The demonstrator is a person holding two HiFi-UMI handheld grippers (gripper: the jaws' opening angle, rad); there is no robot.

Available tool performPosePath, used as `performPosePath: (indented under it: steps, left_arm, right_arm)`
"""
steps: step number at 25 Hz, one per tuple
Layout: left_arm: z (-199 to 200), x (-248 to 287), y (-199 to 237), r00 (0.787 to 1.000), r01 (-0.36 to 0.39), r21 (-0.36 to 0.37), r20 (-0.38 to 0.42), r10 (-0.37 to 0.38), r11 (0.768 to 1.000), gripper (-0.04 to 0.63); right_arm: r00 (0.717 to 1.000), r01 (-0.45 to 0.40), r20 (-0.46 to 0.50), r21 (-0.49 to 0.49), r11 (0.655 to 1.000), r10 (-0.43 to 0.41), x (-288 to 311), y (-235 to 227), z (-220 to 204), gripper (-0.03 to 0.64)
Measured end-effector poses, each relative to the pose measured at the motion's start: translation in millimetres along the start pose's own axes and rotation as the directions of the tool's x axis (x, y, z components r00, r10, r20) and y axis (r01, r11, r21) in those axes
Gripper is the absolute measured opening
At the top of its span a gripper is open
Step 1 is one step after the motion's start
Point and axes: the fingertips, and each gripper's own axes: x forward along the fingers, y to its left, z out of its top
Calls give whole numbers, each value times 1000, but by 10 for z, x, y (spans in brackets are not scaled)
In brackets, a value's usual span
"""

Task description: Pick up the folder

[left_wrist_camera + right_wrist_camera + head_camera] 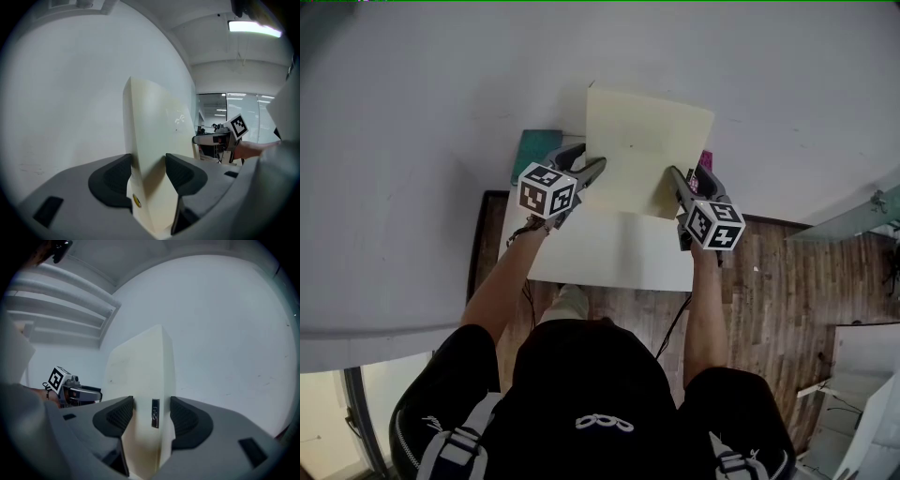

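A cream folder (642,150) is held up off the white table (609,253), in front of the grey wall. My left gripper (592,171) is shut on the folder's left edge, and my right gripper (672,178) is shut on its right edge. In the left gripper view the folder (154,154) stands upright between the dark pads (112,180), with the right gripper (215,139) seen beyond it. From the right gripper view the folder (143,380) fills the gap between the jaws, a small label on its edge, and the left gripper (75,392) shows at the far side.
A teal object (534,150) lies at the table's back left, and a bit of magenta (705,161) shows at the back right. The grey wall (441,112) rises straight behind the table. Wooden floor (778,281) lies to the right.
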Motion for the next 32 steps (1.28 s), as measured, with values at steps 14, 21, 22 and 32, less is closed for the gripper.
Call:
performPosePath:
  steps: [14, 21, 22, 32]
  left_arm:
    - [7, 8, -6, 1000, -4, 10, -10, 4, 1000, 235]
    - [5, 24, -17, 1000, -7, 12, -17, 7, 1000, 234]
    - [7, 28, -22, 1000, -7, 14, -19, 7, 1000, 233]
    - [-34, 27, -29, 999, -12, 18, -35, 13, 1000, 234]
  right_arm:
    - [1000, -5, 5, 0, 1000, 5, 3, -17, -7, 261]
    - [1000, -9, 2, -5, 1000, 9, 4, -40, -12, 261]
    - [1000, -10, 2, -5, 1000, 10, 1, -46, -13, 259]
    - [1000, -14, -9, -6, 1000, 14, 4, -49, -61, 256]
